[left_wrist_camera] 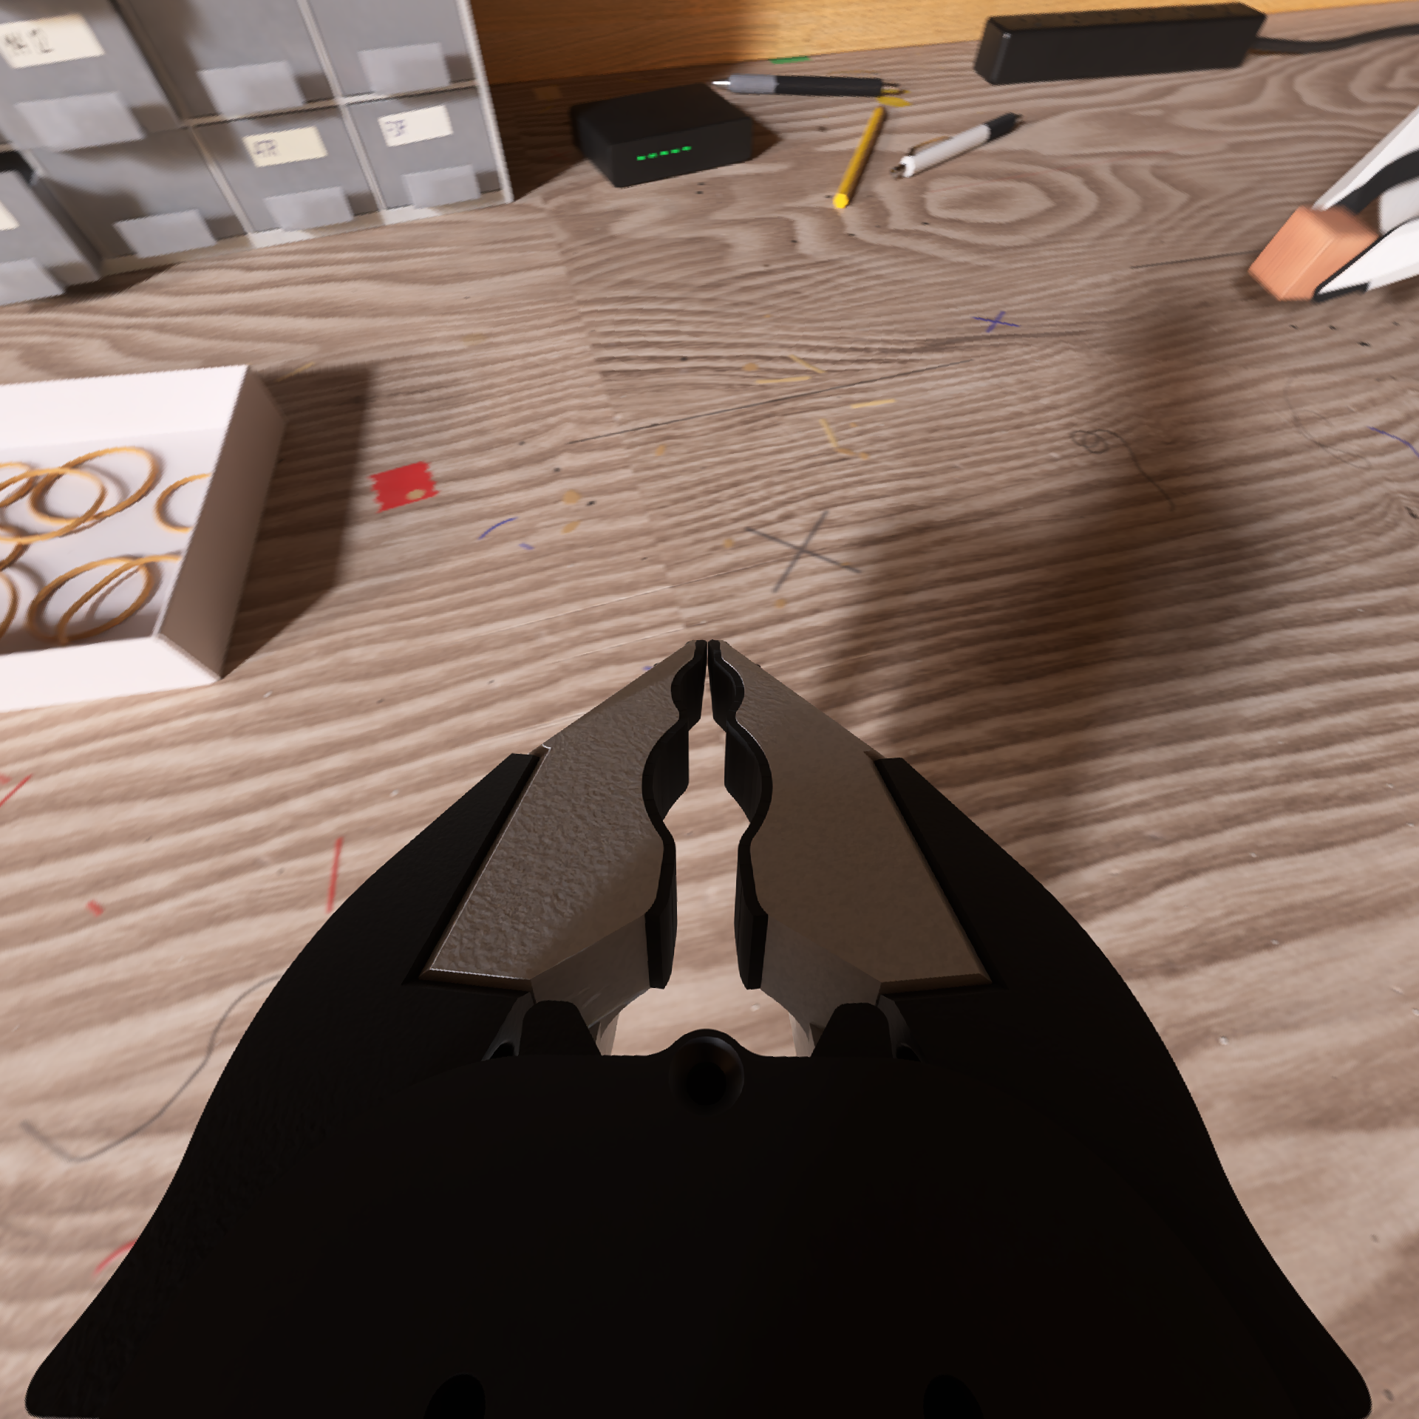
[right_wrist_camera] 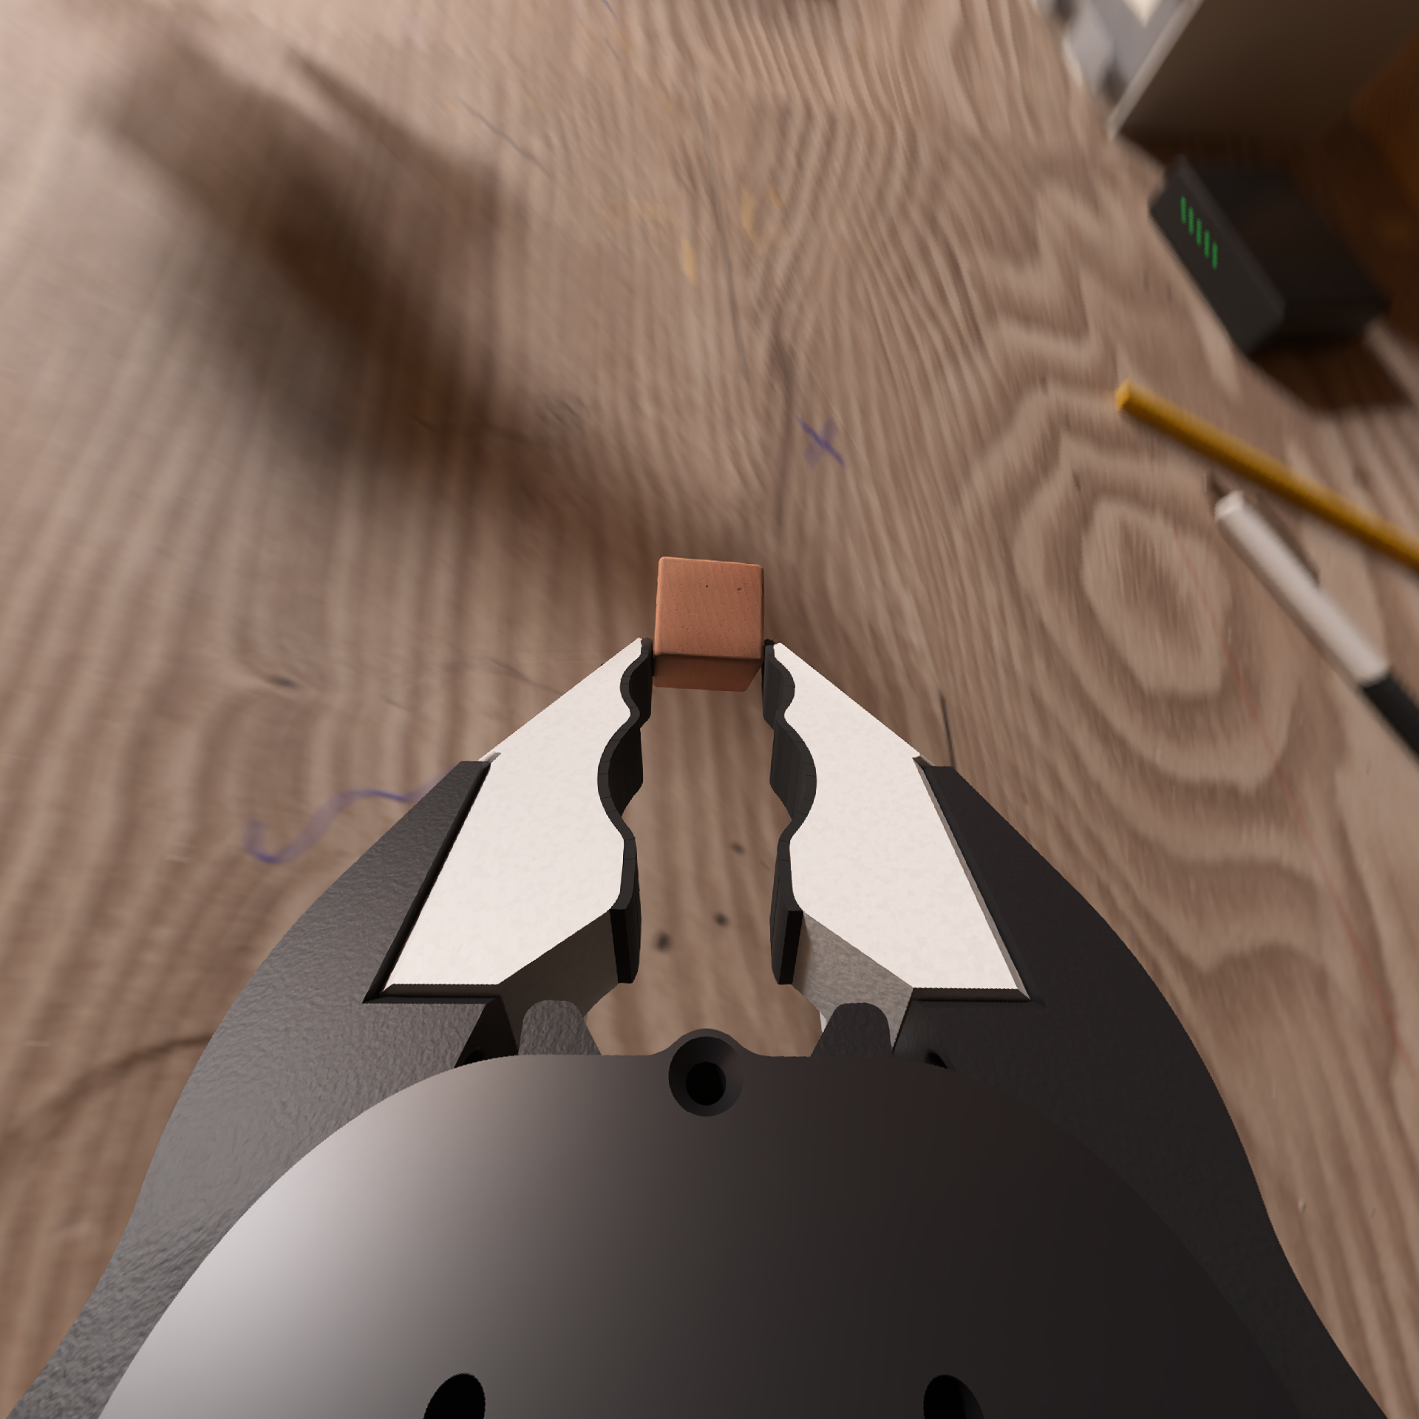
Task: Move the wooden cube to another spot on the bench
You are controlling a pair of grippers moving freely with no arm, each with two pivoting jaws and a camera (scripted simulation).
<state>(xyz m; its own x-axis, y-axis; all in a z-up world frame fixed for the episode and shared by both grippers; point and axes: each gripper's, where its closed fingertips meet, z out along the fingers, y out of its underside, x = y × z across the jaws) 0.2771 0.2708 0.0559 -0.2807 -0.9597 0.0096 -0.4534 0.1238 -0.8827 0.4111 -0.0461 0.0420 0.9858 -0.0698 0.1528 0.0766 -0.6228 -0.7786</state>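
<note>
The wooden cube (right_wrist_camera: 708, 620) is small and reddish-brown. My right gripper (right_wrist_camera: 706, 662) is shut on it, its two tips pinching the cube's near end above the wooden bench (right_wrist_camera: 384, 537). In the left wrist view the cube (left_wrist_camera: 1305, 249) shows at the far right, held between the right gripper's white fingers (left_wrist_camera: 1374, 265). My left gripper (left_wrist_camera: 706, 649) is shut and empty, its tips together, over the middle of the bench (left_wrist_camera: 845, 691).
A white box of rubber bands (left_wrist_camera: 200, 491) stands at left, grey drawers (left_wrist_camera: 253, 115) at back left. A black box with green lights (left_wrist_camera: 664, 134) (right_wrist_camera: 1259, 261), a yellow pencil (left_wrist_camera: 860, 157) (right_wrist_camera: 1267, 480), pens (left_wrist_camera: 956, 144) (right_wrist_camera: 1305, 606) and a black bar (left_wrist_camera: 1117, 42) lie at the back.
</note>
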